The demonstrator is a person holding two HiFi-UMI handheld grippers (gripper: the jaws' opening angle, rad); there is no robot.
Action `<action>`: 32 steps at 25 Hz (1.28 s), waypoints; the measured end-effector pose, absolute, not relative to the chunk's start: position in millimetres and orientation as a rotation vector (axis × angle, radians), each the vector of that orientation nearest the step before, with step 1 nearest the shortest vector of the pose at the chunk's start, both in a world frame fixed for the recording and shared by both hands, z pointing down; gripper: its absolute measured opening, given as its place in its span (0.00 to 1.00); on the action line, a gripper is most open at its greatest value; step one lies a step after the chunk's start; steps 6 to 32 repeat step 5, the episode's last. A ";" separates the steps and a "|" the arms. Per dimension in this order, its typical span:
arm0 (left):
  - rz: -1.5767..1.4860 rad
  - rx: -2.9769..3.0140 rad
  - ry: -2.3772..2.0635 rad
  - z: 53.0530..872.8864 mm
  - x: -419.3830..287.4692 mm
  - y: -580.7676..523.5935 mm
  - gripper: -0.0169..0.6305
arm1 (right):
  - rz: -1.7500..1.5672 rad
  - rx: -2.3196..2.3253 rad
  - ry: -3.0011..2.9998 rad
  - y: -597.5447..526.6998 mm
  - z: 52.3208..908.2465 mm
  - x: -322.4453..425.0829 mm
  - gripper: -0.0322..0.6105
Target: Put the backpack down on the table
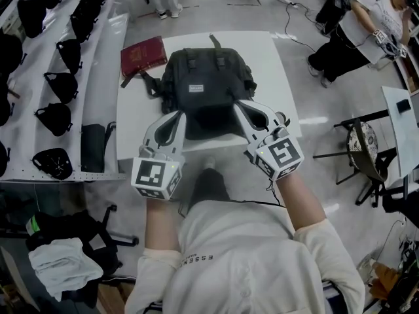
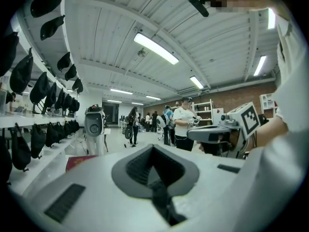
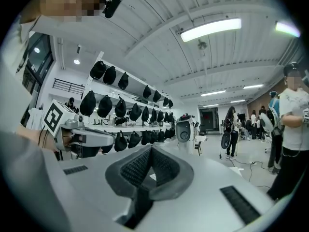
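Backpack (image 1: 206, 87) lies flat on the table (image 1: 278, 70), so the put-down looks done! Left gripper (image 1: 179, 116) and right gripper (image 1: 239, 106) hover at its near edge (both jaws closed, nothing between them). Next, I'd say: draw back clear.

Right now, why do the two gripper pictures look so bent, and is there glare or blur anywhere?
Left gripper view: wide-angle lens bows the ceiling and darkens the corners; the ceiling light strip glares. Right gripper view: same bowing; its ceiling lamp burns white. Head view: sharp and straight, with shiny reflections on the floor; the black backpack loses detail.
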State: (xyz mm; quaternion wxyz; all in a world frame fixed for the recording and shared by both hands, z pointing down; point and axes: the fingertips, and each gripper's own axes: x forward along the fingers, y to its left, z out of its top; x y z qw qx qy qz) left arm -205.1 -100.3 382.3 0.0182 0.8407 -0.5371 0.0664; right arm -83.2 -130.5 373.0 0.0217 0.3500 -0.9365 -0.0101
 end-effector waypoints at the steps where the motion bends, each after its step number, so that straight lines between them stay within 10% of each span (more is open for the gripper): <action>1: 0.206 2.607 -1.670 382.8 -205.3 -101.1 0.03 | -0.033 1.087 -2.902 -131.4 373.4 -82.9 0.07; 32: 0.226 2.591 -1.685 387.1 -206.4 -106.3 0.03 | -0.028 1.099 -2.900 -137.5 376.1 -81.8 0.07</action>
